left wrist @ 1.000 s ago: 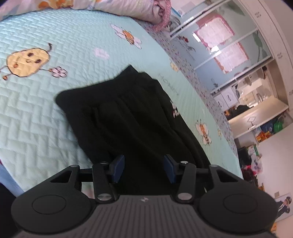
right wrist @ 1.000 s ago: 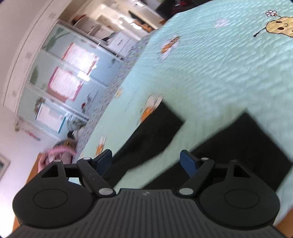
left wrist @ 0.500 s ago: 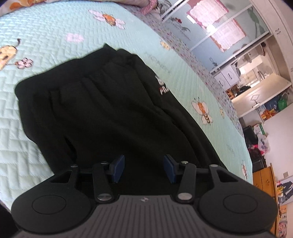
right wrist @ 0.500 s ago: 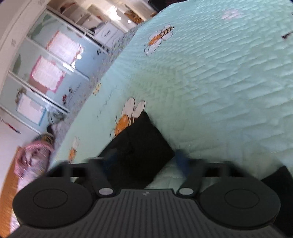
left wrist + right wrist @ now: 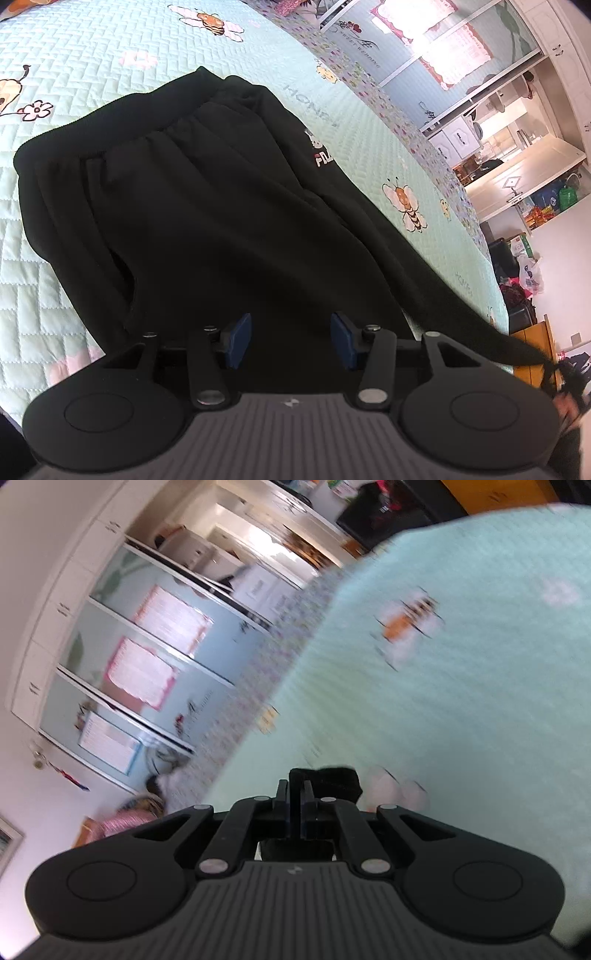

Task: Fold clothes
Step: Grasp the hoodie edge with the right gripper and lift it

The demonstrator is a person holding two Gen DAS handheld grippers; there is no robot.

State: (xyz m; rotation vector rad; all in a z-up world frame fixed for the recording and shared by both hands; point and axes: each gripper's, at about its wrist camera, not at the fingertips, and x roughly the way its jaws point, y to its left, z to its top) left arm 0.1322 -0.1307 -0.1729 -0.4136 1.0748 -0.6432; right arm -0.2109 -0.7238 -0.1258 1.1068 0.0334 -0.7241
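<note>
Black trousers [image 5: 207, 206] lie flat on a pale green quilted bedspread [image 5: 74, 55], waistband [image 5: 122, 114] at the far left and a small white and red logo [image 5: 321, 155] on the hip. My left gripper [image 5: 290, 338] hovers low over the thigh area, its blue pads apart with nothing pinched between them. One trouser leg [image 5: 480, 325] stretches taut towards the lower right edge. In the right wrist view my right gripper [image 5: 296, 794] is shut on the black cuff [image 5: 334, 781] of that leg, held above the bedspread [image 5: 443, 720]. That view is blurred.
A wardrobe with pale blue sliding doors [image 5: 147, 657] runs along the far side of the bed. An open doorway [image 5: 517, 147] and bags on the floor [image 5: 524, 266] are beyond the bed's right end. A pillow edge [image 5: 288, 5] shows at the top.
My right gripper came down over the leg end, shut on the cuff and lifted it off the bed. My left gripper moved closer over the trousers, jaws unchanged.
</note>
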